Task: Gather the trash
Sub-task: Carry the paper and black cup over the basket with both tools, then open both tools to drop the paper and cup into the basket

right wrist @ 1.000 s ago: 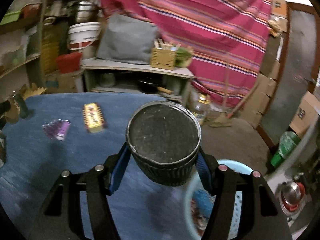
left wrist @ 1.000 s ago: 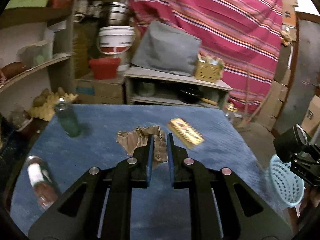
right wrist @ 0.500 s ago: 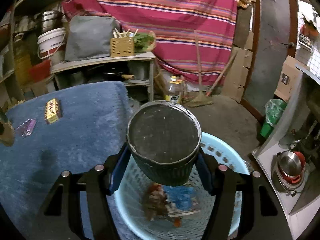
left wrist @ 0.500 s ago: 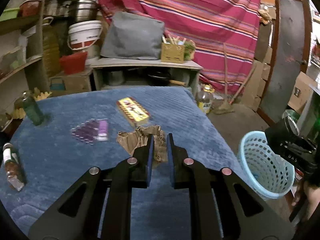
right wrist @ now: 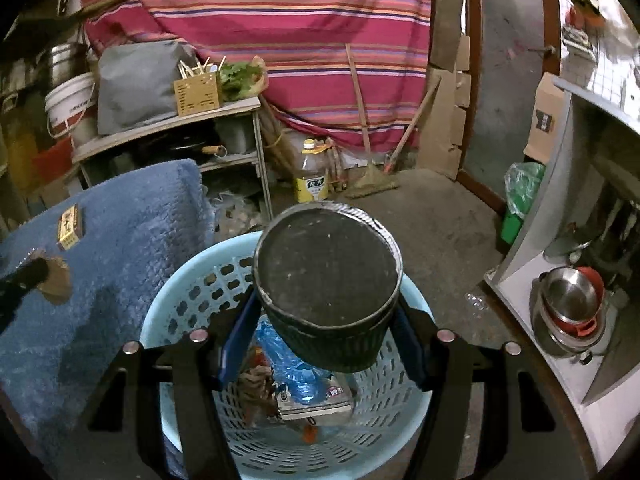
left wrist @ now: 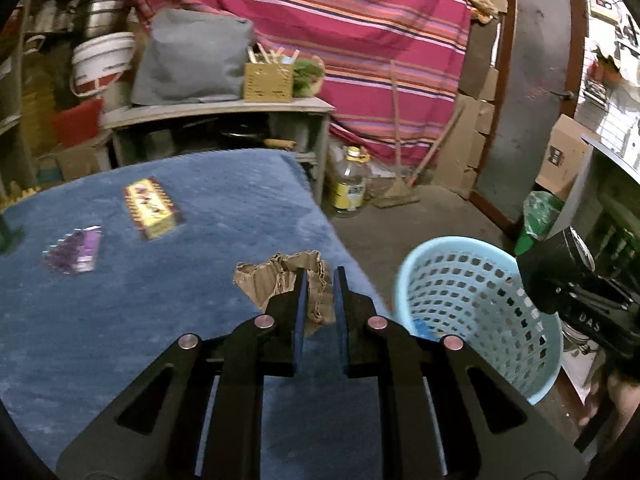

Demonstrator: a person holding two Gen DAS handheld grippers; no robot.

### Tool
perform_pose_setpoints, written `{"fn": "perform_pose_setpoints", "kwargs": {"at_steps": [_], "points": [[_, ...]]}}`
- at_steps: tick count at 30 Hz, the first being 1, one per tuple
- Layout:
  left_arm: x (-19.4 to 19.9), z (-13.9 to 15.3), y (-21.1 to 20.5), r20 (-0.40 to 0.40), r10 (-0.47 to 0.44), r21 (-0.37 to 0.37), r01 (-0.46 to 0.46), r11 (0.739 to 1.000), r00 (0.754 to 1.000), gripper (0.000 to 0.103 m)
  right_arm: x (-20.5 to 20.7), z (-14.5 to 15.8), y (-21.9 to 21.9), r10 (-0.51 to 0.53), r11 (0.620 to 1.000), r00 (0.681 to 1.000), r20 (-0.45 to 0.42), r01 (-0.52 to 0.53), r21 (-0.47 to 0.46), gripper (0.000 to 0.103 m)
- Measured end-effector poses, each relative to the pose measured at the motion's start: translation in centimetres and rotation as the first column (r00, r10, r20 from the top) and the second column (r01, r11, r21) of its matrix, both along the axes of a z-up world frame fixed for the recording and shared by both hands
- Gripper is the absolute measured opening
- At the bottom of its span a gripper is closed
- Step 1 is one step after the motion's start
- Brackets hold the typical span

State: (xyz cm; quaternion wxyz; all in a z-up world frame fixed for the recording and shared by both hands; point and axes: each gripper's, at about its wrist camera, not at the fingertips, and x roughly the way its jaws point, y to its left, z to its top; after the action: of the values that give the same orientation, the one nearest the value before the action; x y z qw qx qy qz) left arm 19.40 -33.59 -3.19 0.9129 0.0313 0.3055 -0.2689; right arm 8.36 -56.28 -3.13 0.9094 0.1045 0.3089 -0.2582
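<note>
My left gripper (left wrist: 319,280) is shut on a crumpled brown paper scrap (left wrist: 276,280), held above the right edge of the blue-covered table (left wrist: 120,340). The light blue basket (left wrist: 472,308) stands on the floor just right of it. In the right wrist view my right gripper (right wrist: 320,320) is shut on a black ribbed cup (right wrist: 328,280), bottom facing the camera, directly over the light blue basket (right wrist: 192,292). Blue plastic and a printed wrapper (right wrist: 312,396) lie inside the basket. The brown scrap (right wrist: 56,280) shows at the left edge there.
A yellow-red box (left wrist: 150,208) and a purple wrapper (left wrist: 76,252) lie on the table. Behind stand a shelf unit (left wrist: 224,120), a yellow-labelled bottle (left wrist: 350,184) on the floor, a broom and a striped curtain. A white cabinet (right wrist: 560,240) with pots is at right.
Both grippers swung right with their loads. The left one went from mid-table to its right edge beside the basket. The right one moved from over the table to above the basket.
</note>
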Motion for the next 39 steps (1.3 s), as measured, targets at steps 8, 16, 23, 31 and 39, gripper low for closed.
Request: {"fn": "perform_pose_setpoints", "kwargs": {"at_steps": [8, 16, 23, 31, 39], "points": [[-1.3, -0.7, -6.4, 0.014, -0.112, 0.028, 0.111, 0.993, 0.994, 0.012, 0.1, -1.5, -2.3, -0.029, 0.999, 0.999, -0.029, 0.03, 0.034, 0.063], [-2.8, 0.1, -10.9, 0.024, -0.224, 0.043, 0.223, 0.974, 0.974, 0.012, -0.4, -2.4, -4.1, -0.051, 0.997, 0.997, -0.056, 0.054, 0.049, 0.063], [-3.1, 0.6, -11.1, 0.026, -0.211, 0.027, 0.21, 0.977, 0.977, 0.075, -0.7, -2.6, -4.5, -0.053, 0.996, 0.997, -0.058, 0.056, 0.066, 0.063], [-1.8, 1.6, -6.7, 0.033, -0.117, -0.004, 0.117, 0.993, 0.993, 0.092, 0.4, -2.7, -3.5, -0.012, 0.997, 0.998, -0.062, 0.017, 0.08, 0.063], [-2.3, 2.5, 0.2, 0.1, 0.018, 0.001, -0.018, 1.0, 0.995, 0.097, 2.4, -2.7, -1.1, -0.003, 0.998, 0.998, -0.058, 0.007, 0.07, 0.09]]}}
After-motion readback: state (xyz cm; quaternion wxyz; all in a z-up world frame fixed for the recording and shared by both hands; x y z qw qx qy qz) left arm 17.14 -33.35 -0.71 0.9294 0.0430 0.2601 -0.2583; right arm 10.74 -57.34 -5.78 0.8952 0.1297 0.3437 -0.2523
